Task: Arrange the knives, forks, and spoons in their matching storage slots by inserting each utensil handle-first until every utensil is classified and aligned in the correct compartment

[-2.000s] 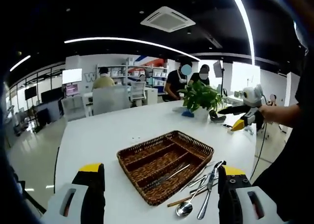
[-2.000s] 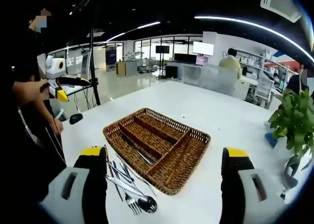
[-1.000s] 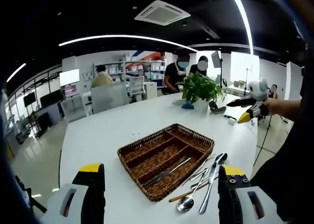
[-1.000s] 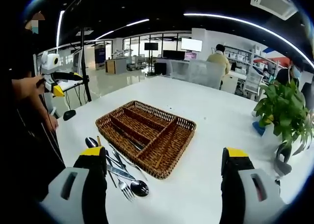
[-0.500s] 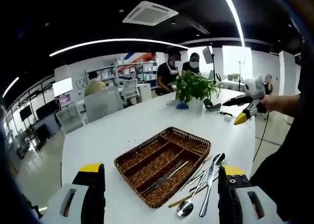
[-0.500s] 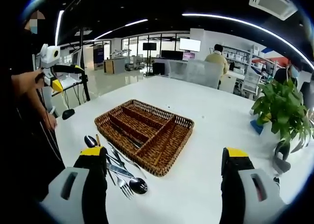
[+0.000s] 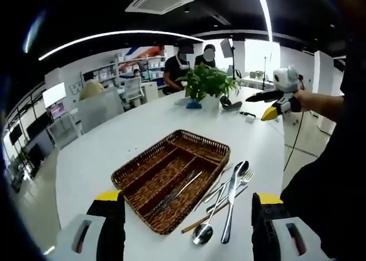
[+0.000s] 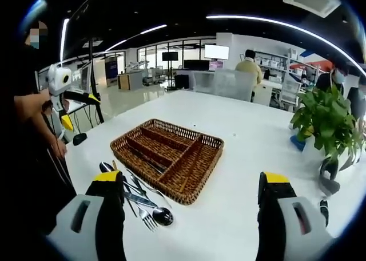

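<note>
In the left gripper view, the basket (image 7: 171, 178) sits on the table (image 7: 97, 158) at centre, 1 knife (image 7: 174, 195) in a middle slot. Loose utensils (image 7: 226, 201) lie just beside it at 4 o'clock. A plant (image 7: 209, 83) stands behind at 1 o'clock. In the right gripper view, the utensils (image 8: 137, 201) lie at the basket's (image 8: 168, 158) 8 o'clock.

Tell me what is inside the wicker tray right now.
The wicker tray holds one long metal utensil, lying lengthwise in a middle compartment; its type is unclear. The other slots look bare, though the near wall hides parts of their floors. The remaining cutlery lies outside on the table.
</note>
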The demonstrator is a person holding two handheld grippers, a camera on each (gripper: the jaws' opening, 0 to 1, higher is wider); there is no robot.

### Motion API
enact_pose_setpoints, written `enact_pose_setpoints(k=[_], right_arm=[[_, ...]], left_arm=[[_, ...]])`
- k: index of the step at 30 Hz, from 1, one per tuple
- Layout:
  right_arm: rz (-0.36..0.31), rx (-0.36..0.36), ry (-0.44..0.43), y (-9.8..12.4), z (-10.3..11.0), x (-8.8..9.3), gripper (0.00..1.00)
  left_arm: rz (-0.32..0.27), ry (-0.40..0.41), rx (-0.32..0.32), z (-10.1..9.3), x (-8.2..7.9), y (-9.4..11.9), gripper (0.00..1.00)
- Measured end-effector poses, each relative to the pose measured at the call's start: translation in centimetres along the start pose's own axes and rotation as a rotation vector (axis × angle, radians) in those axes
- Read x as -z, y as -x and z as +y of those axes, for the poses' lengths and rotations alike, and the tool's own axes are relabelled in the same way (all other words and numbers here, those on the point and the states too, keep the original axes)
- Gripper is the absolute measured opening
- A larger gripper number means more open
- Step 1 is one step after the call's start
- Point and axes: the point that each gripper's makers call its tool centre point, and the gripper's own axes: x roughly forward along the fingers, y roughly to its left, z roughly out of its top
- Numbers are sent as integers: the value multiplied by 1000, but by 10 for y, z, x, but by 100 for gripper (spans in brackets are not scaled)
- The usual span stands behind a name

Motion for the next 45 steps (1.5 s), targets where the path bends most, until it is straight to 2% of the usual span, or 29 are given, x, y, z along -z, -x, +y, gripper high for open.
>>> enact_pose_setpoints(k=[6,9,16,20,24,28,36,41,45], right_arm=[[11,5,10,0,-2,2,99],[5,10,-7,1,-5,2,99],[15,-4,-18,1,0,7,99],[23,-7,-23,3,1,10,99],[19,-5,-23,5,0,10,99],[10,-1,-33,6,-2,9,99],[0,7,-37,6,-6,10,99],[2,7,-43,5,-7,13,99],[3,7,-47,3,-7,13,99]], left_arm=[[23,-28,20,-7,2,-16,97],[56,-52,51,-17,9,-25,96],[118,-40,61,-17,27,-34,97],[139,-46,82,-25,32,-43,94],[152,-98,116,-41,34,-55,91],[150,-93,136,-54,35,-65,89],[203,-111,158,-59,54,-78,83],[218,-106,174,-60,61,-86,78],[246,-100,210,-67,72,-95,72]])
